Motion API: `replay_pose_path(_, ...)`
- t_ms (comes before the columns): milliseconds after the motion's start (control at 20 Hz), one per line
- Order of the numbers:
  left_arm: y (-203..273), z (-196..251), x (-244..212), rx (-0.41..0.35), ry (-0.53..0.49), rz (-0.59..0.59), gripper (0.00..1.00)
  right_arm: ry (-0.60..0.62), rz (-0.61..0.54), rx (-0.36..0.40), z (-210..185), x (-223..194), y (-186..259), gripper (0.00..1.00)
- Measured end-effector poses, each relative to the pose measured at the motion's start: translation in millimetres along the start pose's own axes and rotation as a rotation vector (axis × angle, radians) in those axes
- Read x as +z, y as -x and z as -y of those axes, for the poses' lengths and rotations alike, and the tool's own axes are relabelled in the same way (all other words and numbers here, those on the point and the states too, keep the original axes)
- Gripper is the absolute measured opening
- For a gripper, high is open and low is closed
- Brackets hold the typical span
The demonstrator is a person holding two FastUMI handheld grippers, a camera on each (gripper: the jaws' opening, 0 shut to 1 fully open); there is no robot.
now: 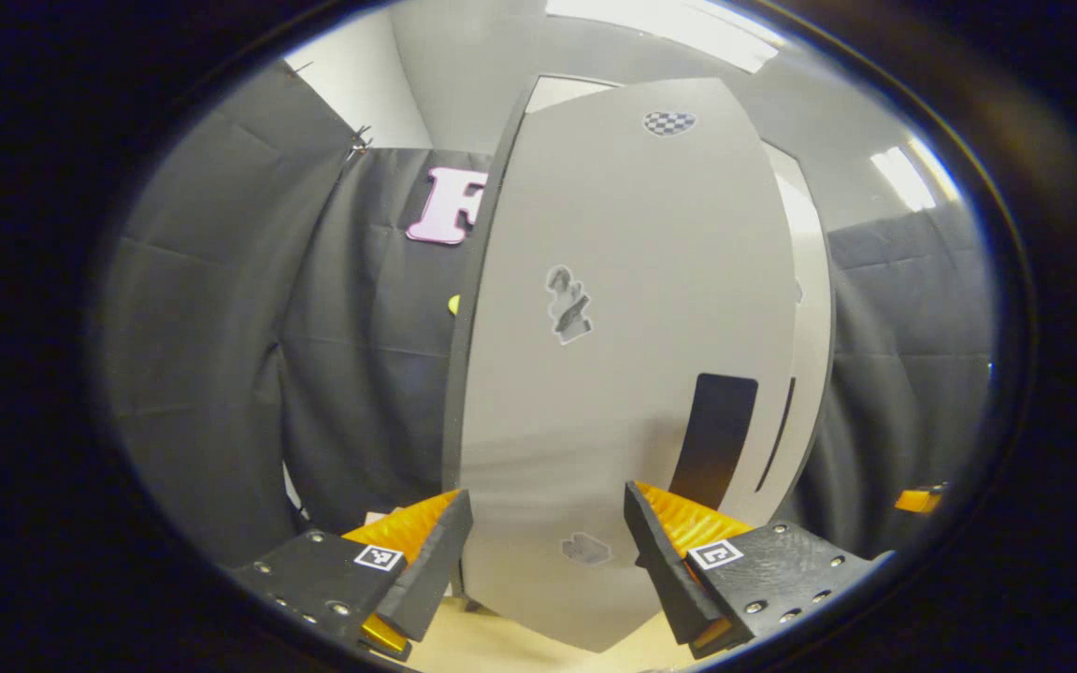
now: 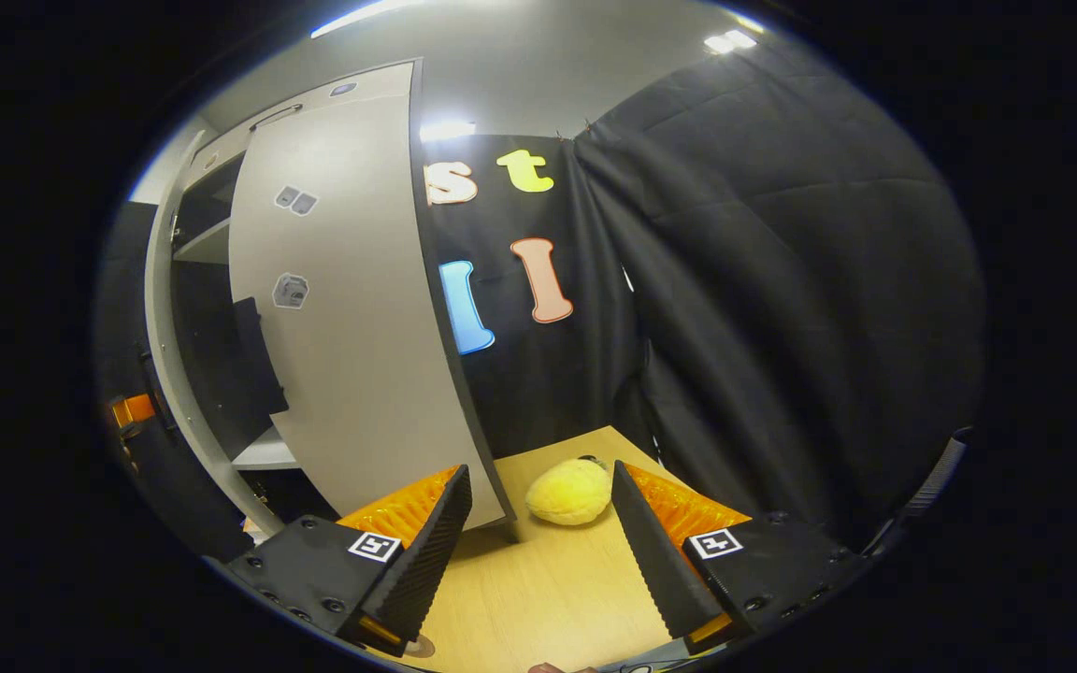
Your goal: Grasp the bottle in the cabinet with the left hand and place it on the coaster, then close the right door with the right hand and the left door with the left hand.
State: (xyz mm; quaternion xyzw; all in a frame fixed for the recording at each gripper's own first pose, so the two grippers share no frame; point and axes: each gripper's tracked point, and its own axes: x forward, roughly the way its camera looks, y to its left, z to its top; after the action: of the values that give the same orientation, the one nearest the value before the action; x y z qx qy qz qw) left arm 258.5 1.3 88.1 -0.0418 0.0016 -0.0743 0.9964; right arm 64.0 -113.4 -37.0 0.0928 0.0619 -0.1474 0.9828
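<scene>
Two cabinet doors stand ajar. Left gripper point(image 1: 548, 542) faces the outer panel of the left door point(image 1: 632, 308), fingers spread and empty, squared up as if for a push. Right gripper point(image 2: 540, 523), also spread and empty, hovers over the wooden table point(image 2: 548, 589) beside the right door point(image 2: 351, 308), near a yellow plush toy point(image 2: 569, 491). Bottle and coaster: position cannot be told.

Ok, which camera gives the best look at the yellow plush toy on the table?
The right gripper view: the yellow plush toy lies whole on the wooden table, just beyond the open right gripper. The left gripper view faces a grey cabinet door instead.
</scene>
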Motion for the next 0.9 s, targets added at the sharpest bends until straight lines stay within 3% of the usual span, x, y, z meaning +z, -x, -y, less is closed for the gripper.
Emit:
replay_pose_path(300,6,17,7,-0.027,-0.082,0.027,1.0,0.001,0.002,-0.032,12,6,9,0.96)
replay_pose_path(500,20,10,30,-0.027,-0.098,0.117,0.99,0.006,0.026,-0.03,8,18,6,0.96)
replay_pose_path(600,32,3,52,-0.018,-0.119,0.175,1.0,0.013,0.086,-0.004,-5,41,0,0.96)
replay_pose_path(650,37,0,60,-0.012,-0.128,0.192,0.94,0.016,0.109,0.015,-10,48,-8,0.96)
replay_pose_path(700,42,-5,66,0.004,-0.133,0.199,1.0,0.017,0.128,0.037,-18,57,-10,0.92)
replay_pose_path(900,62,-35,84,0.114,-0.137,0.179,1.0,-0.003,0.173,0.141,-56,90,-14,0.96)
